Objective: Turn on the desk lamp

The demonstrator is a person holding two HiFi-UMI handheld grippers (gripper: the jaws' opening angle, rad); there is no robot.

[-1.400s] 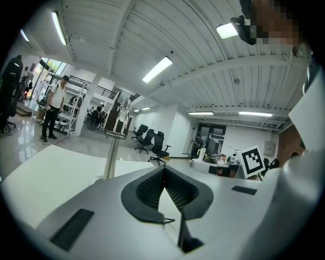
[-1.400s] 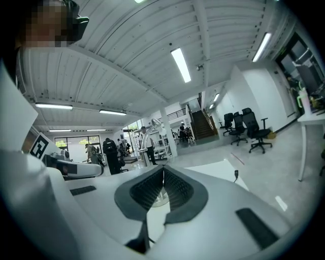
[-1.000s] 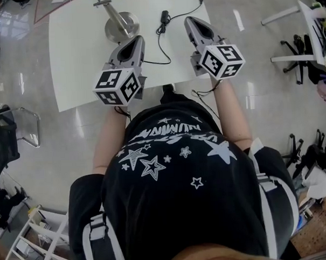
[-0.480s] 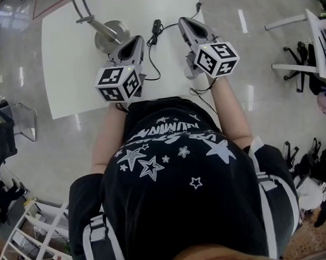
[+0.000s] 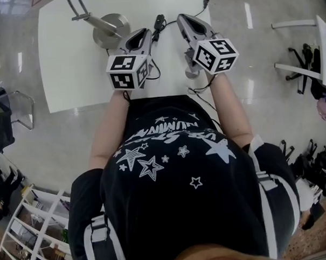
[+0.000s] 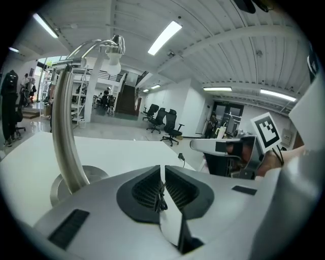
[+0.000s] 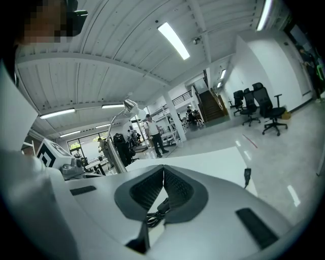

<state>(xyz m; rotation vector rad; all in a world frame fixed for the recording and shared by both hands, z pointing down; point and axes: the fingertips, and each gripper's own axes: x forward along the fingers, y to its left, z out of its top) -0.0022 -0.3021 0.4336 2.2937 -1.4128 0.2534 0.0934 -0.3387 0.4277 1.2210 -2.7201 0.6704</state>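
Both grippers closed and empty, flanking the lamp cord.
Your left gripper point(image 5: 145, 32) and right gripper point(image 5: 182, 18) have jaws together with nothing held. The black inline switch point(image 5: 159, 20) lies between them, and the desk lamp point(image 5: 109, 28) stands just left on the table point(image 5: 69, 71). Press the switch squarely with one closed tip and don't drag the cord. Both tips are further forward than a second ago.

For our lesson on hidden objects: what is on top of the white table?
On the table: the desk lamp's round base and a black cord with its switch. The left gripper and right gripper cover the cord's near stretch.
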